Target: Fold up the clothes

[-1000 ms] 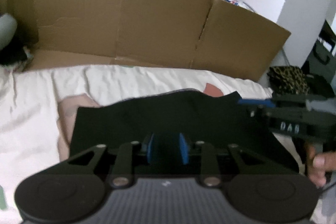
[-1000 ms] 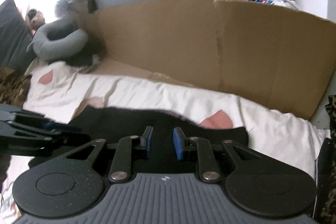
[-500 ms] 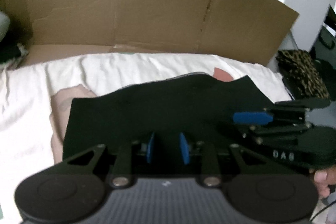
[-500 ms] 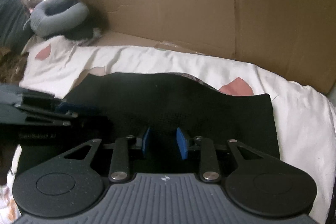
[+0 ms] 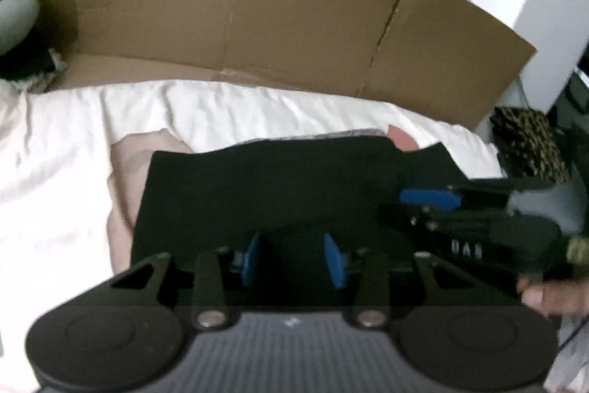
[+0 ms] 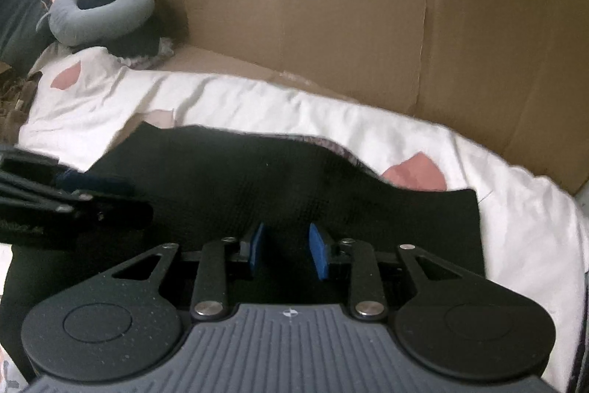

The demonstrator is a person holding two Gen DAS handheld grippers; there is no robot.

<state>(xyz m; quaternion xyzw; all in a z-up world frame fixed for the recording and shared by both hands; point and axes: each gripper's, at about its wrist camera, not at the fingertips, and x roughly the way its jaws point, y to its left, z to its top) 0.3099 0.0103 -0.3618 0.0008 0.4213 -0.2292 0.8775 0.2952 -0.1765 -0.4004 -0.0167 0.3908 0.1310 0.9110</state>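
A black garment (image 5: 294, 186) lies spread on a white sheet (image 5: 257, 113), its far edge wavy. My left gripper (image 5: 292, 242) hovers over the garment's near part; its jaws are opening, the blue pads stand well apart, and black cloth shows between them without being pinched. To its right the right gripper's fingers (image 5: 429, 198) lie sideways over the cloth. In the right wrist view the right gripper (image 6: 286, 234) is open low over the same black garment (image 6: 257, 179), pads apart. The left gripper's fingers (image 6: 95, 186) show at the left.
A brown cardboard wall (image 5: 239, 6) stands behind the sheet. A grey neck pillow (image 6: 99, 6) and a plush toy sit at the far left. A leopard-print cloth (image 5: 530, 142) lies at the right, and a person's hand (image 5: 545, 297) grips the right tool. A pink patch (image 6: 416, 174) shows beside the garment.
The left pads have spread wider. The right gripper has sunk towards the garment and come further in over it. The black cloth now lies flatter and fills more of both views.
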